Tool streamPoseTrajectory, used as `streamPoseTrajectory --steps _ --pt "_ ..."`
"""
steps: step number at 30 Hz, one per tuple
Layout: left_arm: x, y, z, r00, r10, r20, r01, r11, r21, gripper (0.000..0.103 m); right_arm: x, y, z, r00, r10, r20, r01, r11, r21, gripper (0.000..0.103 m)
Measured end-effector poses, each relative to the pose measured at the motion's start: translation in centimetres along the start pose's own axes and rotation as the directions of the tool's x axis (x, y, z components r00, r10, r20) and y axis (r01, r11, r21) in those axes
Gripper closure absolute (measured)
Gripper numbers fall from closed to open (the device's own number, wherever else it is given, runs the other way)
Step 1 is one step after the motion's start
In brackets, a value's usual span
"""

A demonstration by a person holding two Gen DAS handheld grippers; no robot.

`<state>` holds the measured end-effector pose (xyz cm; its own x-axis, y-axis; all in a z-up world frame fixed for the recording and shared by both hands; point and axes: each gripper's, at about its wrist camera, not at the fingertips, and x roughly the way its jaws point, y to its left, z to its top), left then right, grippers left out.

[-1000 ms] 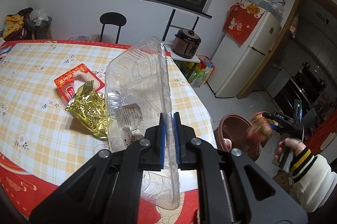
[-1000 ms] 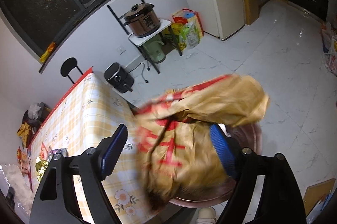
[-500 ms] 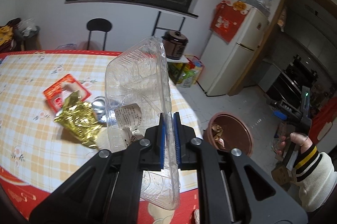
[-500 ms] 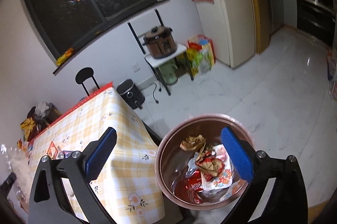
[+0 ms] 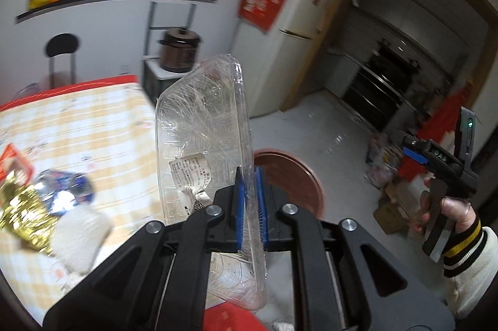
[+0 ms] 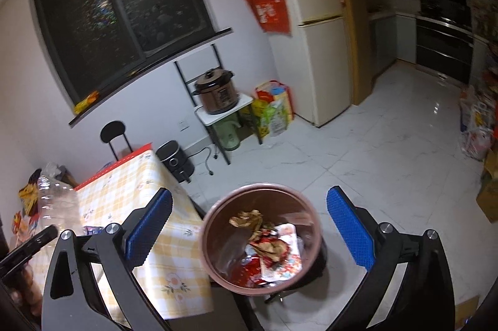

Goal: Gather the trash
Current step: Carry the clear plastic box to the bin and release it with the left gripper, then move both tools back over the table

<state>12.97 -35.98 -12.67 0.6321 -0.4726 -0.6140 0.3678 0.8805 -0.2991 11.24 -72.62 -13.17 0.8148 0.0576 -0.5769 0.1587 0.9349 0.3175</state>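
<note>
My left gripper [image 5: 250,175] is shut on the rim of a clear plastic clamshell tray [image 5: 202,125] and holds it upright over the table's edge. The brown trash bin [image 5: 292,172] stands on the floor just beyond it. In the right wrist view the bin [image 6: 261,237] holds crumpled wrappers [image 6: 267,247]. My right gripper [image 6: 249,234] is open and empty above the bin; it also shows in the left wrist view [image 5: 414,152]. The clear tray shows at the left edge of the right wrist view [image 6: 56,206].
The checked table [image 5: 77,119] carries a gold foil bag [image 5: 21,212], a white wad [image 5: 81,234], a blue wrapper [image 5: 65,191] and a red packet [image 5: 12,159]. A fridge [image 6: 314,35], a cooker on a small stand [image 6: 218,94] and an air fryer [image 6: 174,156] stand by the wall.
My right gripper let the red and tan wrapper fall into the bin and now stands open and higher. My left gripper swung right toward the bin with the clear tray.
</note>
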Motion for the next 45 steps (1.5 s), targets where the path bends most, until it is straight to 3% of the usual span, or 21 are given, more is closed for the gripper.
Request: streamPoseTrajectory --steps 6,13,18,19,22,23,25,29,34,37,45 --pt "6.1 -4.1 1.1 0.992 -0.096 -0.078 0.101 0.993 0.069 0.091 -2.9 -4.9 -0.9 0.996 -0.09 0.022 0.088 0.994 0.068 0.005" --pt "13.7 -8.8 2.0 0.964 -0.194 -0.181 0.216 0.971 0.107 0.091 -5.3 -9.8 -2.7 0.982 -0.19 0.015 0.186 0.971 0.151 0.005" --pt "17.4 -11.9 2.9 0.949 -0.225 -0.223 0.259 0.956 0.136 0.089 -6.3 -12.0 -3.5 0.973 -0.231 0.013 0.225 0.956 0.19 0.005" --pt "18.1 -12.6 3.1 0.95 -0.221 -0.222 0.258 0.954 0.153 0.083 -6.5 -12.3 -3.7 0.972 -0.236 0.012 0.229 0.954 0.195 0.005" --pt "19.7 -13.6 4.1 0.946 -0.229 -0.228 0.267 0.951 0.156 0.046 -6.5 -12.7 -3.9 0.97 -0.242 0.01 0.235 0.95 0.206 0.005" --pt "19.9 -13.7 4.5 0.946 -0.237 -0.219 0.273 0.95 0.153 0.044 -6.5 -12.8 -3.9 0.971 -0.241 0.009 0.234 0.95 0.208 0.005" --pt "19.8 -13.9 5.2 0.955 -0.222 -0.198 0.255 0.953 0.165 0.041 -6.5 -12.5 -4.1 0.972 -0.235 0.011 0.227 0.951 0.208 0.005" --pt "18.1 -12.7 6.4 0.966 -0.213 -0.144 0.235 0.96 0.153 0.024 -6.0 -12.1 -3.8 0.978 -0.209 0.018 0.201 0.959 0.199 0.005" --pt "15.1 -10.3 7.2 0.983 -0.162 -0.092 0.174 0.974 0.146 0.018 -4.9 -10.5 -2.6 0.986 -0.161 0.031 0.153 0.971 0.182 0.005" --pt "12.5 -8.1 7.6 0.992 -0.115 -0.057 0.122 0.984 0.131 0.008 -4.1 -9.3 -1.9 0.992 -0.12 0.037 0.113 0.98 0.162 0.005" --pt "3.8 -1.2 7.8 0.996 0.064 0.057 -0.066 0.997 0.036 0.006 -0.9 -4.2 -0.1 0.999 0.019 0.032 -0.021 0.996 0.088 0.005"
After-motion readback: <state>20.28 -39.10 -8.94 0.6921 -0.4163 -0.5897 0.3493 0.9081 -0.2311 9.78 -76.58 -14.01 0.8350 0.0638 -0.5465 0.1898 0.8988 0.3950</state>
